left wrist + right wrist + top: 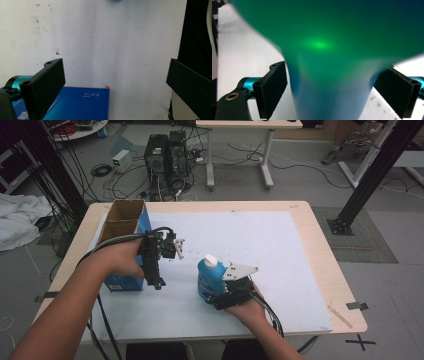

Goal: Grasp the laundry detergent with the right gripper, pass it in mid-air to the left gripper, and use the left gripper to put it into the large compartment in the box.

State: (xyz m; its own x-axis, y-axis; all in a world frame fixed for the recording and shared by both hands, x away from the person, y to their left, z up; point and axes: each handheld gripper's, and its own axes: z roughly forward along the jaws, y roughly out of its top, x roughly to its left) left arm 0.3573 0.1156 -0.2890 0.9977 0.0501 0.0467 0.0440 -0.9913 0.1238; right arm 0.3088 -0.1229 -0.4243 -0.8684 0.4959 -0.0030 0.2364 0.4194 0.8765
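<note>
Right gripper (216, 296) grips the blue bottle (208, 279) low on its body; white cap up, bottle upright or nearly so, on or just above the white mat (260, 250) at the near middle of the bench (320, 245). In the right gripper view the bottle (329, 75) sits between both jaws, touching or all but touching them.

Left gripper (156, 281) hovers with jaws wide apart and nothing between them, just beside the open blue carton (125, 220) at the left edge of the mat. Left gripper view: carton side (80, 105) below, bare mat ahead.

Likely step: carry bottle to carton. To do well: keep bottle upright, lift clear of the carton rim, steady the carton with the free gripper.

Hard to make out: bottle label, blurred and too close; whether its base rests on the mat; carton contents.
</note>
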